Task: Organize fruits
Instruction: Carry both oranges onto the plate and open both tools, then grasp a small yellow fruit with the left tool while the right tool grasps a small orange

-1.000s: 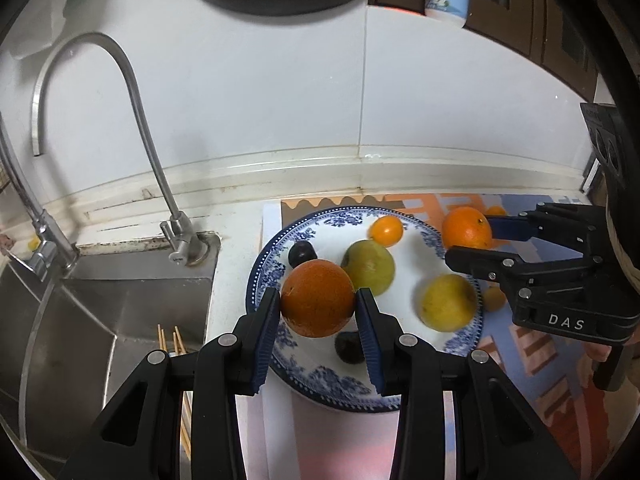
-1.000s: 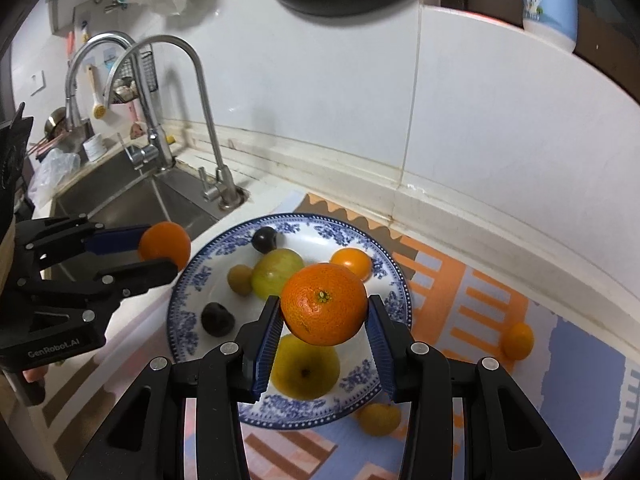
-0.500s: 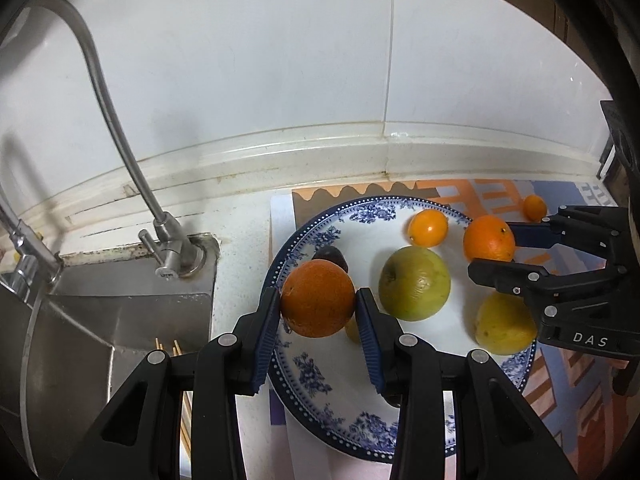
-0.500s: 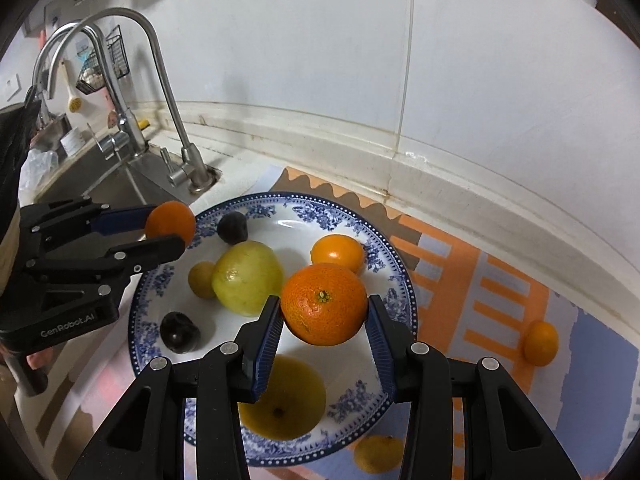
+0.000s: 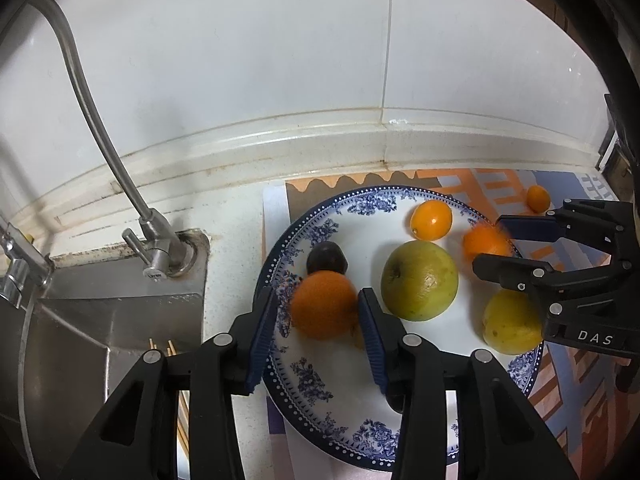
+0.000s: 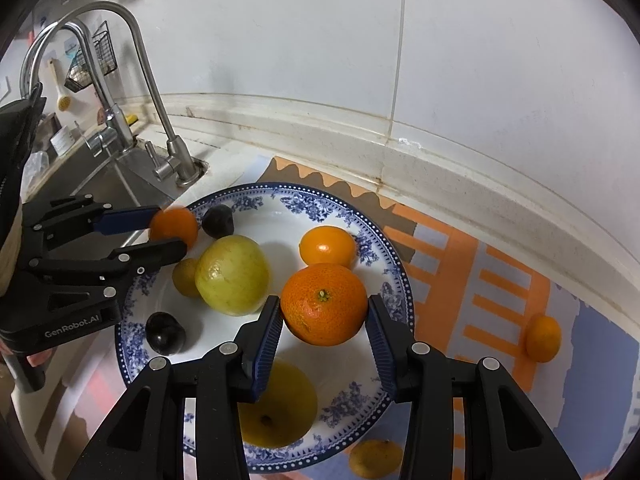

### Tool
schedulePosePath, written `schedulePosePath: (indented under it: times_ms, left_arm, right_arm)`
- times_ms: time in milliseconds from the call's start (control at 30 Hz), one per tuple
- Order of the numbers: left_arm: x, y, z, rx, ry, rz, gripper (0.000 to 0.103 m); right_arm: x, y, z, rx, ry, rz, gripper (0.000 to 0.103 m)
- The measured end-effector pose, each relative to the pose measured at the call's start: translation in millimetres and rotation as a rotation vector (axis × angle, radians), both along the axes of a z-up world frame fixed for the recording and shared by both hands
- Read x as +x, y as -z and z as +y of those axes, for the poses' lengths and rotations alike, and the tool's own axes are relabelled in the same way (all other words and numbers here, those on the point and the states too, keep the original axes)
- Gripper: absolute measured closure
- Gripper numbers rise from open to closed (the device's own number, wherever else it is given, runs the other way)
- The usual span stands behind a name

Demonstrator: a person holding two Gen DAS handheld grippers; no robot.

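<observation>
On the worktop by the tiled wall, a patterned mat [image 6: 500,280] carries a blue plate [image 6: 384,240] beside the sink [image 5: 100,320]. The left gripper [image 5: 318,316] clamps an orange [image 5: 324,304] over the plate's sink-side rim. The right gripper [image 6: 322,320] clamps a tangerine [image 6: 324,304] above the plate's near edge. Both reach in level, facing the wall.

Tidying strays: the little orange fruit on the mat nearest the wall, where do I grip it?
Grip the little orange fruit across its narrow middle, coming down from above: it is oval and lies alone on the mat, both sides free.
</observation>
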State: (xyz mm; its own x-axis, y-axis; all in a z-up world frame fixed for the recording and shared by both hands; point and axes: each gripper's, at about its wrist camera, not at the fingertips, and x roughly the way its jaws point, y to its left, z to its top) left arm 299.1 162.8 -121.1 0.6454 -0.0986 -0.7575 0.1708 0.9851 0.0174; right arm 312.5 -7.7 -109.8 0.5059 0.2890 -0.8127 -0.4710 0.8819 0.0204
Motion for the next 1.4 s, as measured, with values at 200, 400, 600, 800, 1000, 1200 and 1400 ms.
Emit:
schedulePosePath:
  times_ms: [200,400,600,800,1000,1200,1400]
  left_arm:
    - [-7.5,-12.1,-1.8,-0.008,-0.009,-0.022,0.057]
    - [-23.8,-33.8,-6.4,-0.011,-0.047,-0.062,0.053]
    - [-46.0,-57.8,-17.1,-0.022,-0.074,-0.122,0.047]
    - [-63.5,-72.8,-30.7,-0.063,-0.086,-0.160,0.044]
    - [-77.8,-81.9,-49.8,-0.083,-0.095,-0.195,0.041]
    - [-85.8,-83.7,-72.3,-0.104,-0.086,-0.217,0.040]
    - [-88.2,-78.2,-93.2,-0.132,-0.068,-0.214,0.040]
  right_arm:
    - [-5.3,-9.0,-1.9,0.012,-0.006,-0.030,0.054]
    - [-14.8,-24.0,-7.4,0.032,-0.005,-0.066,0.050]
    - [-28.9,-45.2,-18.2,0.075,-0.006,-0.110,0.043]
    - [-44.2,-65.0,-30.8,0.104,-0.004,-0.160,0.043]
    - [-57.1,-77.3,-50.5,0.126,0.010,-0.191,0.043]
    - [-66.4,-81.3,-75.0,0.111,0.040,-0.216,0.043]
    - [-72.1,-81.4,-99.4,0.094,0.068,-0.227,0.043]
